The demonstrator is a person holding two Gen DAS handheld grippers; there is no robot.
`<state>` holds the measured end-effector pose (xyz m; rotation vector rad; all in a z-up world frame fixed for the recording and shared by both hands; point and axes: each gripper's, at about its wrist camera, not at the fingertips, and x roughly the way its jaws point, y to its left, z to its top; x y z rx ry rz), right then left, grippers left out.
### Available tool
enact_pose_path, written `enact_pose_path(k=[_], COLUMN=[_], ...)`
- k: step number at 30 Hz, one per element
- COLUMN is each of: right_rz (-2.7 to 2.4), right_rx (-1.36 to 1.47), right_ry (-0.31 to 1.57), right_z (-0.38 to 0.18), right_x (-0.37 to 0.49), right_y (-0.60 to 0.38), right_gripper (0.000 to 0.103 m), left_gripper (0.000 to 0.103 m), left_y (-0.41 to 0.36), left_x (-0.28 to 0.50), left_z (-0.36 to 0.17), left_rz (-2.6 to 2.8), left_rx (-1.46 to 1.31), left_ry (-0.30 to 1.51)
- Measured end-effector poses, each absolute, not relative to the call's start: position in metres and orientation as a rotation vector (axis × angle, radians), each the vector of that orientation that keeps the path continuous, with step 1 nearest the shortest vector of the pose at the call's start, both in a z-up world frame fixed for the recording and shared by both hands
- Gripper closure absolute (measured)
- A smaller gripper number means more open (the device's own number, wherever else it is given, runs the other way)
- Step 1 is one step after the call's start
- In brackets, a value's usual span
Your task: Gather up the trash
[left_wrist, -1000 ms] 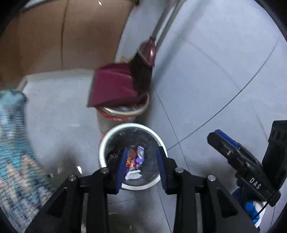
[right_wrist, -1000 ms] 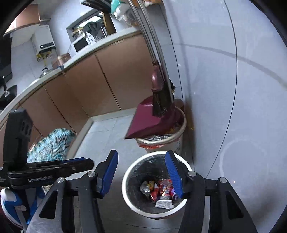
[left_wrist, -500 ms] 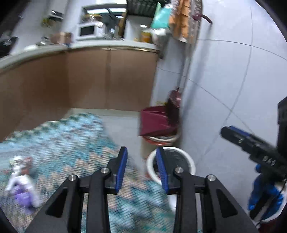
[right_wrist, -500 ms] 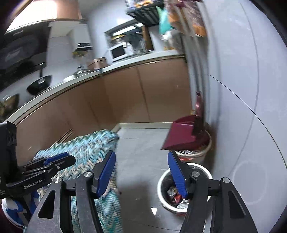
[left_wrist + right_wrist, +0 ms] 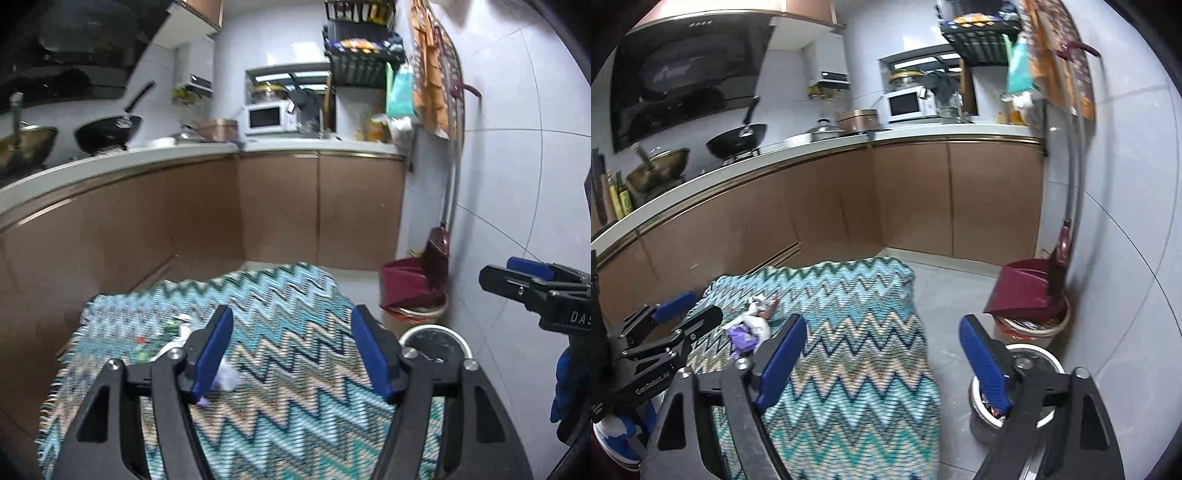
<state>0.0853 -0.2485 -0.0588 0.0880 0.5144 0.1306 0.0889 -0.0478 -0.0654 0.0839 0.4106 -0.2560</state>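
Left gripper (image 5: 291, 350) and right gripper (image 5: 882, 363), both with jaws spread and holding nothing, now look level over the zigzag-patterned cloth (image 5: 849, 332) instead of down into the white-rimmed bin (image 5: 1034, 362) as one second ago; the bin sits low at right beside the cloth. Readable lettering: "DAS" on the right gripper's body in the left view, "GenRobot.AI" on the left gripper's body in the right view. Trash wrappers (image 5: 753, 325) lie bunched on the cloth's left part, their long axis indistinct through blur.
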Motion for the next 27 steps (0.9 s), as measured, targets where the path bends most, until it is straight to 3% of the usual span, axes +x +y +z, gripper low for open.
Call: enact_pose_path(k=[2,19,27], right_rz=[0.140,0.255,0.306], right_rx=[0.090,0.061,0.006], right_ry=[0.496,0.456,0.587], right_z=[-0.056,-0.056,-0.083], right_x=[0.083,0.077,0.102], right_y=[-0.238,-0.185,-0.159], right_gripper=[0.000,0.000,0.000], left_gripper=[0.036,0.033,0.033], left_y=[-0.034,0.021,0.054], left_x=[0.079,0.051,0.072], left_z=[-0.063,-0.078,-0.110], left_rz=[-0.230,-0.215,-0.206], left_rx=[0.080,0.035,-0.016], left_ry=[0.389,0.396,0.520])
